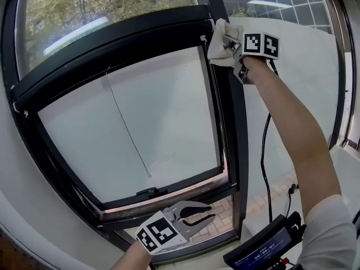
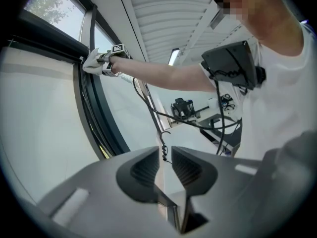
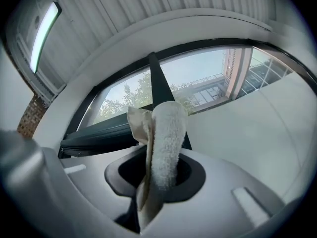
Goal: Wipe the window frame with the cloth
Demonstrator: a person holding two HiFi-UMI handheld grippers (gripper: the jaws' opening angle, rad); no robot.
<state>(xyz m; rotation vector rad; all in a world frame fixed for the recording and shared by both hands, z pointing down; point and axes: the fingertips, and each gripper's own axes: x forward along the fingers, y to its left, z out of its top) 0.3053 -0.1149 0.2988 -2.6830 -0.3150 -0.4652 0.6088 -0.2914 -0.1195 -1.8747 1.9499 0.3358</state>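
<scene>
A black window frame [image 1: 236,128] surrounds a hinged sash. My right gripper [image 1: 228,44] is raised to the top of the frame's vertical bar and is shut on a white cloth [image 1: 220,41], which presses against that bar. In the right gripper view the cloth [image 3: 166,143] stands up between the jaws of the right gripper [image 3: 158,170], with the black bar [image 3: 157,78] right behind it. My left gripper [image 1: 209,214] hangs low by the sash's bottom rail, with its jaws a little apart and holding nothing. The left gripper view shows the left gripper [image 2: 166,165] pointing into the room, with the cloth [image 2: 92,62] far off.
A black cable [image 1: 264,151] hangs down right of the vertical bar. A dark device with a screen [image 1: 264,246] sits at the person's chest, bottom right. A latch handle [image 1: 151,192] sticks out of the sash's bottom rail. A thin cord [image 1: 126,128] hangs across the pane.
</scene>
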